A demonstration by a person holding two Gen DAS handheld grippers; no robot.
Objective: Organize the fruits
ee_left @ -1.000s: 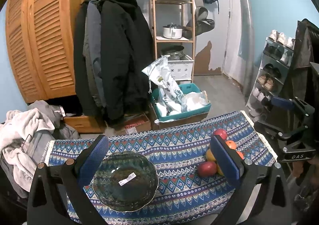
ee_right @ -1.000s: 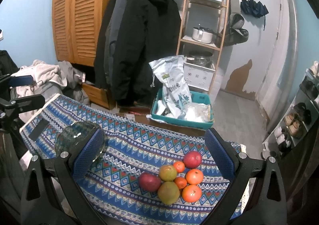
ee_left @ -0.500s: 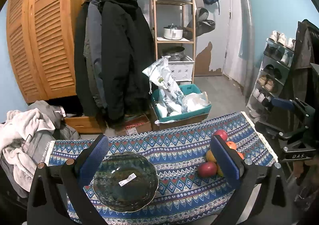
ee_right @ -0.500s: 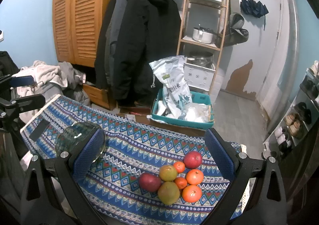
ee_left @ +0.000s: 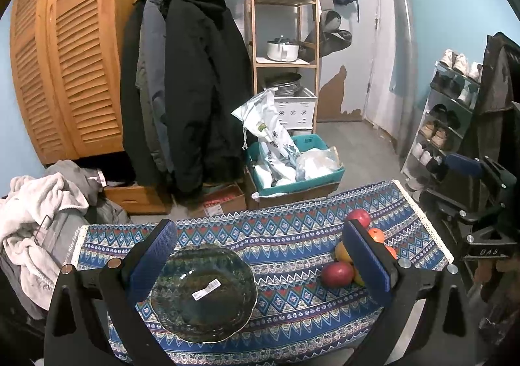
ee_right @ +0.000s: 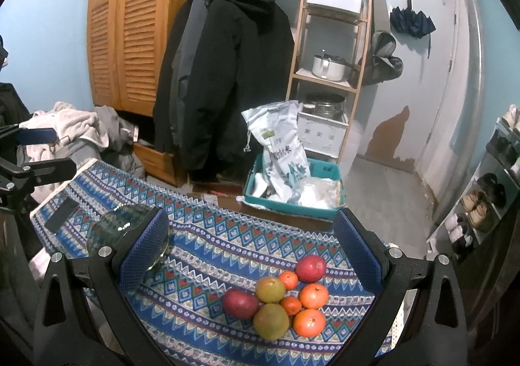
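Observation:
A dark glass bowl [ee_left: 204,291] with a white sticker sits on the patterned cloth [ee_left: 282,239] at the left; it also shows in the right wrist view [ee_right: 120,229]. A pile of fruit lies at the right: red apples [ee_right: 310,268] [ee_right: 240,302], green-yellow apples [ee_right: 270,288], oranges [ee_right: 313,295]. In the left wrist view a red apple [ee_left: 337,273] shows beside my finger. My left gripper [ee_left: 260,255] is open and empty above the bowl. My right gripper [ee_right: 250,252] is open and empty above the fruit.
A dark phone [ee_right: 61,215] lies on the cloth's left end. Behind the table stand a teal bin with bags [ee_right: 292,184], hanging coats [ee_right: 224,80], a wooden shelf [ee_right: 328,51] and a shoe rack [ee_left: 445,125]. Clothes [ee_left: 35,220] are heaped at the left.

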